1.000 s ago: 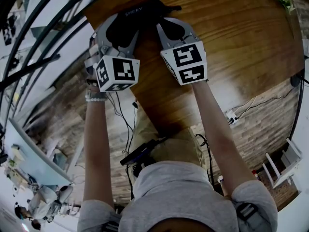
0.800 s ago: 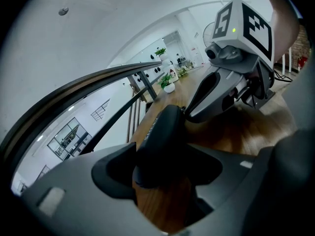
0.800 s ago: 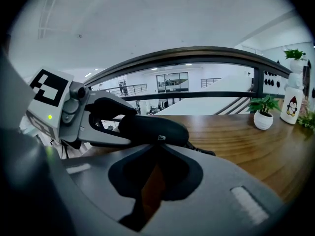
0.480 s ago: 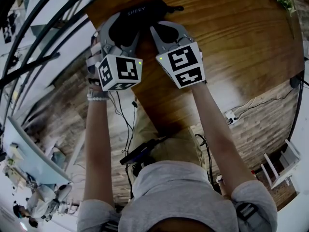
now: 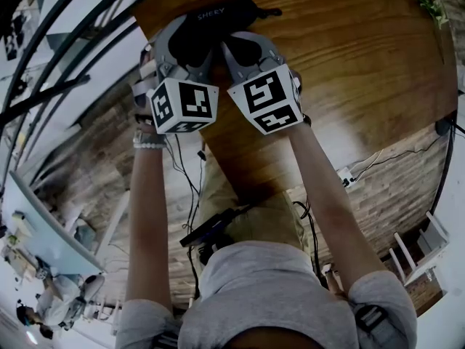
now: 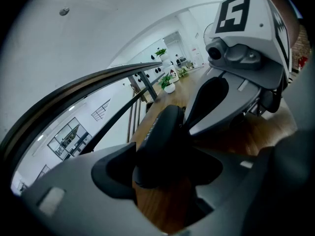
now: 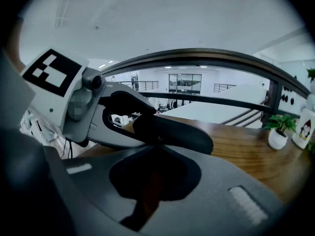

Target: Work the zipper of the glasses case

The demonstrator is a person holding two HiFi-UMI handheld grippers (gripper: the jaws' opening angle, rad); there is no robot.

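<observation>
A black glasses case (image 5: 221,14) lies on the wooden table (image 5: 349,57) near its far left corner. My left gripper (image 5: 190,41) straddles the case's near left end, and in the left gripper view its pads press on the case (image 6: 160,141) from both sides. My right gripper (image 5: 231,43) stands close beside it, jaws shut at the case's near edge. In the right gripper view the jaws (image 7: 157,146) meet at a small zipper pull (image 7: 158,139) on the case (image 7: 177,132); the pull is mostly hidden. The two marker cubes nearly touch.
The table's left edge runs along a dark railing (image 5: 51,97) with a drop beyond. A small potted plant (image 7: 279,132) stands at the table's far right. Cables and a power strip (image 5: 349,174) lie on the floor below. A person's legs and a dark device (image 5: 214,227) are under the near edge.
My right gripper has shifted left towards the left gripper and turned, so the two cubes now sit close together. The case has nudged slightly away and to the right.
</observation>
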